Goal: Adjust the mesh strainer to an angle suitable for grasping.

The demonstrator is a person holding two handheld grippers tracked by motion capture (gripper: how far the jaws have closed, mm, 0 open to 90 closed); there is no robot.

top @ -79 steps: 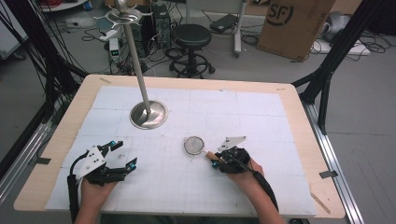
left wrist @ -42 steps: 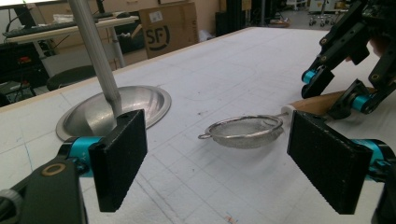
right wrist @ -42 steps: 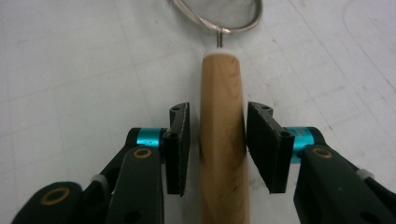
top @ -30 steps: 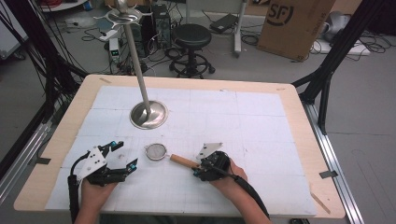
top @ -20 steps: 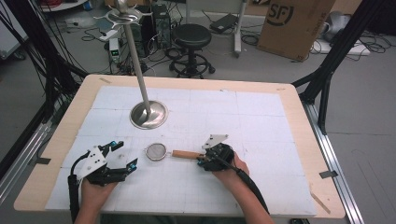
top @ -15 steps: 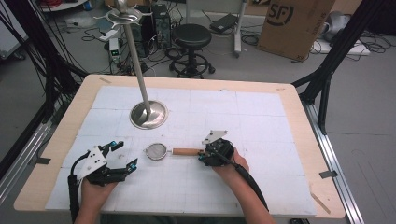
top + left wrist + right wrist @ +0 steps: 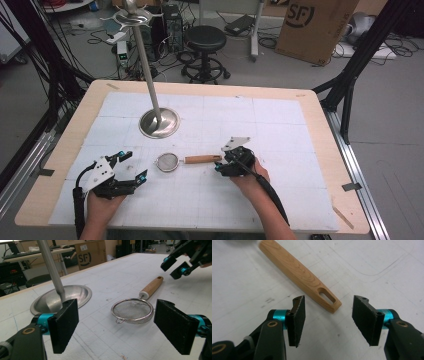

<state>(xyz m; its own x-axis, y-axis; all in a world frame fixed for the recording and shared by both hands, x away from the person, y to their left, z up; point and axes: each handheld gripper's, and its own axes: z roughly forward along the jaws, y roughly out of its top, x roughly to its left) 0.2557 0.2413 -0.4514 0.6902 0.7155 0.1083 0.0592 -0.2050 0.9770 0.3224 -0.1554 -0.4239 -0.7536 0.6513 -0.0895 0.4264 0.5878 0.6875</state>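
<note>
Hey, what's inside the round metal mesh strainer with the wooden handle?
The round metal mesh strainer looks empty: only bare mesh shows in its bowl. It lies on the white table mat; the patch beneath the mesh is hidden.

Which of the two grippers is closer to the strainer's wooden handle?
The right gripper, its open jaws just off the handle's slotted end. They have just been opening, nothing between them. The left gripper sits past the strainer's mesh bowl.
</note>
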